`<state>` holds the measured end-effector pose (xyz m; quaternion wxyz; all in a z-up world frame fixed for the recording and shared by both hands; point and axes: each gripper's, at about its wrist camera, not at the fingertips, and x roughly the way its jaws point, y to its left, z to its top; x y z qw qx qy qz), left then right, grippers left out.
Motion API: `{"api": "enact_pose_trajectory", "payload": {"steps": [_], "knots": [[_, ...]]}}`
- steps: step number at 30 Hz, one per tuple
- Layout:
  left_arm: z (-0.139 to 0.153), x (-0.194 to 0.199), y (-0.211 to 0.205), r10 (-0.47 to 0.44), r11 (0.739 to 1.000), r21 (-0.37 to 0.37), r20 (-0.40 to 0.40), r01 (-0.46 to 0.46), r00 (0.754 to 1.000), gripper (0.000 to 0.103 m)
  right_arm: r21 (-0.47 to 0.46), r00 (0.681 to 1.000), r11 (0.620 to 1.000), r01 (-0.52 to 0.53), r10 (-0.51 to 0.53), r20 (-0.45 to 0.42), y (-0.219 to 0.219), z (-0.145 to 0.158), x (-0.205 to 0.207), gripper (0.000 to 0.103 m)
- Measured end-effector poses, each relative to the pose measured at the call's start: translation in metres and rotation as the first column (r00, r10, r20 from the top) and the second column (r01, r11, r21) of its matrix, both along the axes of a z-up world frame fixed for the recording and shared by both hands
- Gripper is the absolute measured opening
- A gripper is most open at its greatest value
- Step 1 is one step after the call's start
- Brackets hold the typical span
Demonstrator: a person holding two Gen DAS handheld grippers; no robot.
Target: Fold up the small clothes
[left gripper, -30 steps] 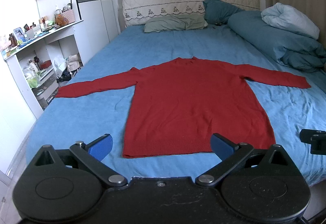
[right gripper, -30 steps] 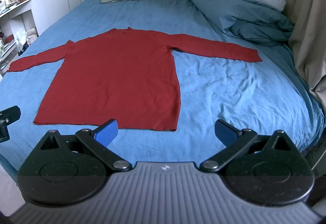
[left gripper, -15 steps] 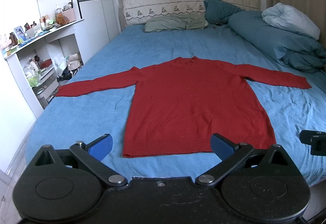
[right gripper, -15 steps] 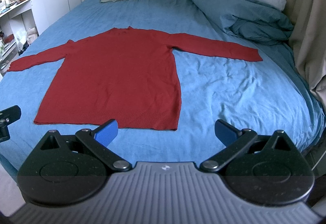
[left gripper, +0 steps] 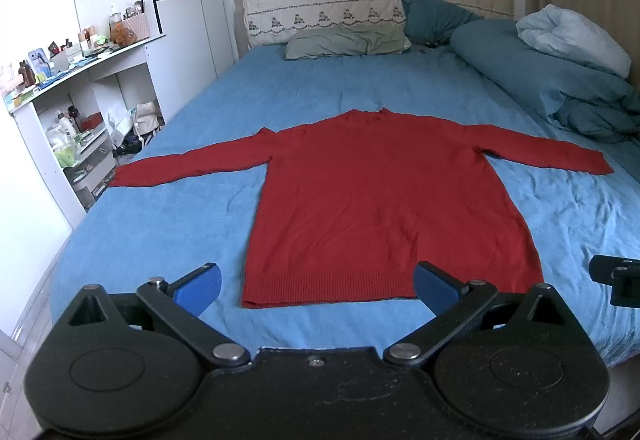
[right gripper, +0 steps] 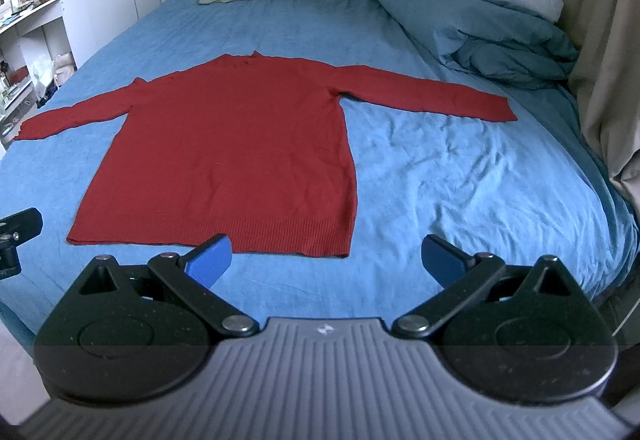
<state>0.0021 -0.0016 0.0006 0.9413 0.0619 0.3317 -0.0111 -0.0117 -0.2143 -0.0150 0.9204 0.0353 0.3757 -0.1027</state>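
Note:
A red long-sleeved sweater (left gripper: 380, 207) lies flat on the blue bed (left gripper: 160, 232), sleeves spread out to both sides, hem toward me. It also shows in the right wrist view (right gripper: 232, 155). My left gripper (left gripper: 316, 286) is open and empty, hovering just short of the hem, near its left half. My right gripper (right gripper: 326, 258) is open and empty, just short of the hem's right corner. Part of the right gripper shows at the edge of the left wrist view (left gripper: 616, 280).
A rolled teal duvet (right gripper: 480, 23) with a pale pillow lies along the bed's right side by a curtain (right gripper: 600, 39). Pillows (left gripper: 344, 43) and a headboard with plush toys are at the far end. White shelves (left gripper: 68, 111) stand left of the bed.

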Motion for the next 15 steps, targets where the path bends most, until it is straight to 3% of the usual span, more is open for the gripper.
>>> {"api": "enact_pose_trajectory", "payload": {"steps": [15], "knots": [[0.0005, 0.0007, 0.0006, 0.000, 1.000, -0.001, 0.001, 0.000, 1.000, 0.103, 0.001, 1.000, 1.000, 0.001, -0.001, -0.003, 0.0004, -0.0007, 0.0007, 0.103]]}}
